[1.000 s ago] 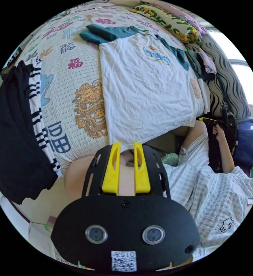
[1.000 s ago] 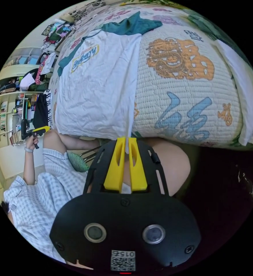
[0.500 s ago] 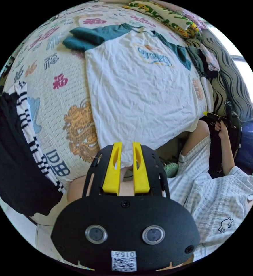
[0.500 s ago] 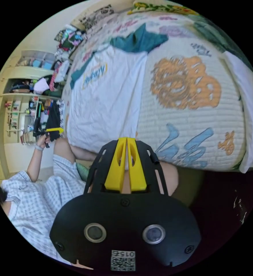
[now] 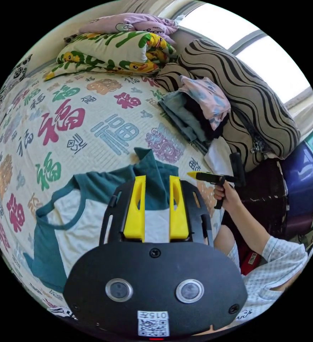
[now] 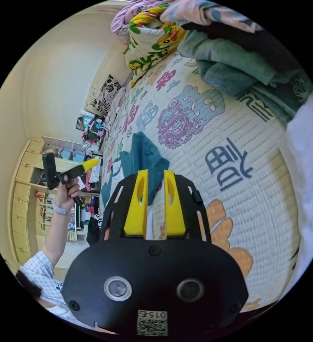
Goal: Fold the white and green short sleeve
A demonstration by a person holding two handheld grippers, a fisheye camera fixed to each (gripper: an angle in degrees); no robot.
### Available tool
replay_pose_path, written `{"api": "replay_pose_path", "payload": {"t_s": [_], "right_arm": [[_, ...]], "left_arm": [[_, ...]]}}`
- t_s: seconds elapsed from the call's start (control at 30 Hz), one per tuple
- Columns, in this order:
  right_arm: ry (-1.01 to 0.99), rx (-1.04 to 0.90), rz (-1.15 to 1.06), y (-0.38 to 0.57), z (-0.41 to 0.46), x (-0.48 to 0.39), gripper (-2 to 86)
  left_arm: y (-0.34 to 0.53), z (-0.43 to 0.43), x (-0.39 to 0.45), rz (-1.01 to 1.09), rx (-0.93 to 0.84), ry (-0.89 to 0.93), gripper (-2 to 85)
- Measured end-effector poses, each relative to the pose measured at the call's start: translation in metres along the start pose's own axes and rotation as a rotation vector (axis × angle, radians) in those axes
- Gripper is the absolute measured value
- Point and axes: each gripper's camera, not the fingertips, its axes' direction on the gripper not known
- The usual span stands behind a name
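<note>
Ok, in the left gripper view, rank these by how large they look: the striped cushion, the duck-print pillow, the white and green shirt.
1. Striped cushion and white and green shirt: look alike; the shirt is partly hidden and nearer the camera, so unranked.
2. Duck-print pillow: smallest, though farthest away.

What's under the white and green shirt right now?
The white and green shirt lies on the printed quilt, which shows all around it. Under the shirt the quilt is covered, and the left hand-held gripper body hides the shirt's lower part.
</note>
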Motion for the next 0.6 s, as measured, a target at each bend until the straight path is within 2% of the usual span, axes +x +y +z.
{"api": "replay_pose_path", "payload": {"t_s": [0.13, 0.2, 0.33, 0.43, 0.53, 0.6], "right_arm": [[-0.012, -0.035, 0.0, -0.031, 0.009, 0.016, 7.5], [-0.025, -0.028, -0.011, -0.04, 0.007, 0.02, 6.2], [-0.15, -0.085, -0.055, -0.056, 0.001, 0.026, 1.3], [-0.134, 0.033, -0.099, -0.048, -0.03, 0.023, 0.2], [-0.147, 0.155, -0.1, -0.032, -0.065, 0.027, -0.2], [-0.122, 0.178, -0.1, -0.023, -0.074, 0.031, -0.2]], "left_arm": [[-0.039, 0.086, -0.005, -0.018, -0.057, -0.1, 11.9], [-0.042, 0.118, -0.011, -0.02, -0.105, -0.085, 11.9], [-0.033, 0.155, -0.019, -0.009, -0.205, -0.141, 6.0], [-0.021, 0.132, -0.02, 0.025, -0.092, -0.008, 0.9], [-0.013, 0.107, -0.017, 0.1, 0.052, 0.191, 0.0], [-0.01, 0.106, -0.017, 0.107, 0.071, 0.25, 0.1]]}}
